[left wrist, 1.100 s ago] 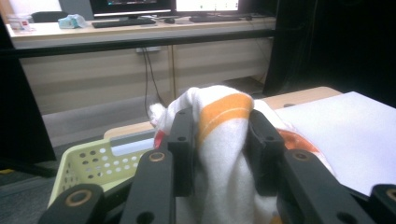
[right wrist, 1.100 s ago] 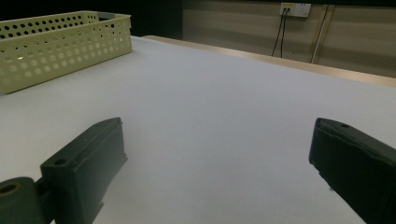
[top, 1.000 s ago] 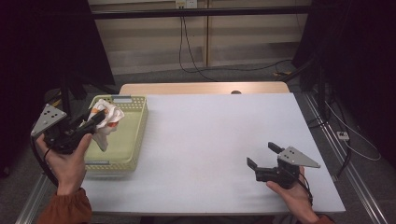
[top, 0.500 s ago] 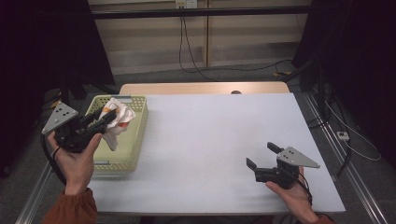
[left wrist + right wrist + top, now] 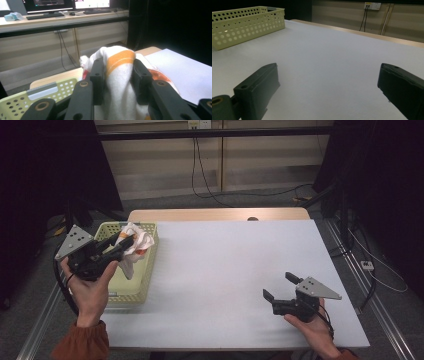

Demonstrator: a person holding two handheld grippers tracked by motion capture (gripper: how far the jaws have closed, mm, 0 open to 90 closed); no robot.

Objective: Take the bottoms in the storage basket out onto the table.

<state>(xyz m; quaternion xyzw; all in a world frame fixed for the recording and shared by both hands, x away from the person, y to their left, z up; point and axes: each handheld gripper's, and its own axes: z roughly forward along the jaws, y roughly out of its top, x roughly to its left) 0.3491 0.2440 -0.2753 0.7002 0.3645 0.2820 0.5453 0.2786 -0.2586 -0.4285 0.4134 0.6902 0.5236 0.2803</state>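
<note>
A white cloth with orange stripes [image 5: 134,244] [image 5: 119,75] hangs bunched above a pale green perforated basket [image 5: 131,289] at the table's left side. My left gripper [image 5: 125,243] [image 5: 117,72] is shut on the cloth and holds it lifted over the basket. The cloth's lower end droops toward the basket's inside. Near the table's front right, my right gripper [image 5: 279,286] [image 5: 328,87] rests low on the white tabletop [image 5: 240,270], open, with nothing between its jaws.
The basket [image 5: 244,22] stands along the left edge of the white table. A wooden strip [image 5: 215,215] runs along the far edge. Beyond it are cables on the floor and a desk with monitors [image 5: 52,5]. Metal rails flank the table.
My left gripper has lifted the cloth and carried it toward the far end of the basket. The right gripper has stayed put.
</note>
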